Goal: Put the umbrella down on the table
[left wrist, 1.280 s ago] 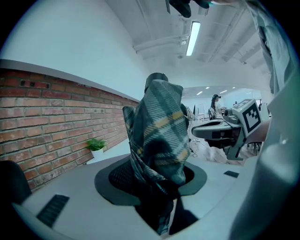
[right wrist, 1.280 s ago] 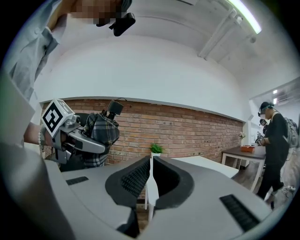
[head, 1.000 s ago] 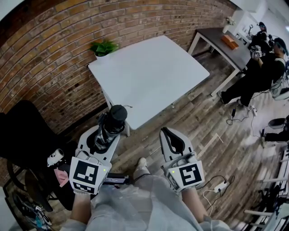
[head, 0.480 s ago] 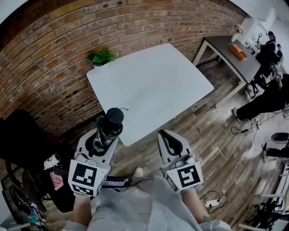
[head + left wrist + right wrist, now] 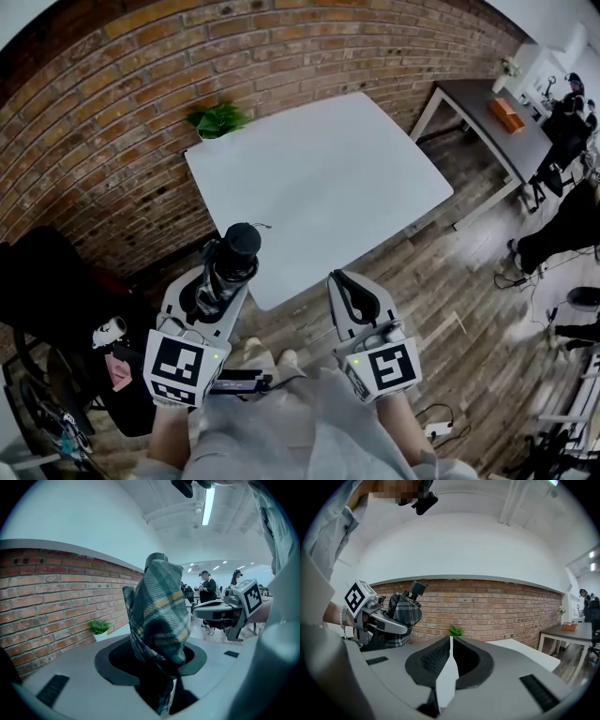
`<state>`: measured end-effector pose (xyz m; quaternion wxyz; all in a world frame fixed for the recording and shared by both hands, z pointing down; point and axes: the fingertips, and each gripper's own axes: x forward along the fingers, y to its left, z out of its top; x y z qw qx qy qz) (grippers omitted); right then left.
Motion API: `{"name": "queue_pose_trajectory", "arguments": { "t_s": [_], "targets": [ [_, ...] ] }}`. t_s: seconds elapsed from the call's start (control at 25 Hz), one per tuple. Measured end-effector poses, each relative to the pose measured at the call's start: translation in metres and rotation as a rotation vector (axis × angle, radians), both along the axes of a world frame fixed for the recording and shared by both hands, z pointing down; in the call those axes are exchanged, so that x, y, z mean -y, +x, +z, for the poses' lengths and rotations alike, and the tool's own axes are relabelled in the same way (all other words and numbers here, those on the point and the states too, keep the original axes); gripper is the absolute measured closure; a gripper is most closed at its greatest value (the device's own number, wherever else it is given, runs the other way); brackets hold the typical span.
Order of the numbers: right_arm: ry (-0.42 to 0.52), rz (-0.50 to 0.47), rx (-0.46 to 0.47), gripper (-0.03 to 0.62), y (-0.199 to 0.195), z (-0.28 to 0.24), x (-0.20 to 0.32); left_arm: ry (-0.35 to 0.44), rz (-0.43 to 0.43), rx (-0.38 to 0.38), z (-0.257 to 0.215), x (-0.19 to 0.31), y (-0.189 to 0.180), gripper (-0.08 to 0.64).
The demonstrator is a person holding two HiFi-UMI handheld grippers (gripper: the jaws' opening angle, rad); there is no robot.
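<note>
- The left gripper [image 5: 214, 286] is clenched on the folded plaid umbrella [image 5: 236, 248]. The umbrella stands up from between the jaws with its black cap on top.
- The left gripper view looks straight at that grasp: the checked cloth of the umbrella [image 5: 157, 616] fills the gap between the dark pads and hides most of the table behind it.
- The head view does not show this, since there the umbrella covers the jaws from above.
- The right gripper [image 5: 354, 298] holds nothing. Its own view shows the right gripper [image 5: 450, 653] with its jaw tips met and only a thin pale slit below them.
- Each gripper view catches the other tool: the right gripper [image 5: 229, 611] is level beside the umbrella, and the left gripper [image 5: 382, 620] carries the plaid bundle [image 5: 404, 613].
- The umbrella is held in the air, not lying on the table. Seen from the head, its cap shows against the near corner of the white table [image 5: 319, 178].
- The tabletop is bare, and a small green plant [image 5: 217, 119] stands at its far corner against the brick wall [image 5: 112, 103].
- The floor [image 5: 441, 281] is wooden boards. A dark table [image 5: 478, 98] with an orange thing [image 5: 507, 114] on it stands to the right, near seated people [image 5: 567, 103].
- Only the left gripper view shows the ceiling light [image 5: 206, 503].
</note>
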<state>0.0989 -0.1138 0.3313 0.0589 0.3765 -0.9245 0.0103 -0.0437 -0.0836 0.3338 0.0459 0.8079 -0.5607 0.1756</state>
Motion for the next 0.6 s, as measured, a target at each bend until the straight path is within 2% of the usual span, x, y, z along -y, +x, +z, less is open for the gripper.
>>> {"name": "queue_pose_trajectory", "arguments": {
  "t_s": [0.6],
  "targets": [
    [-0.005,-0.01,-0.024,0.544,-0.026,0.001,0.031,-0.035,0.003,-0.006,0.01,0.03,-0.025,0.347]
  ]
}}
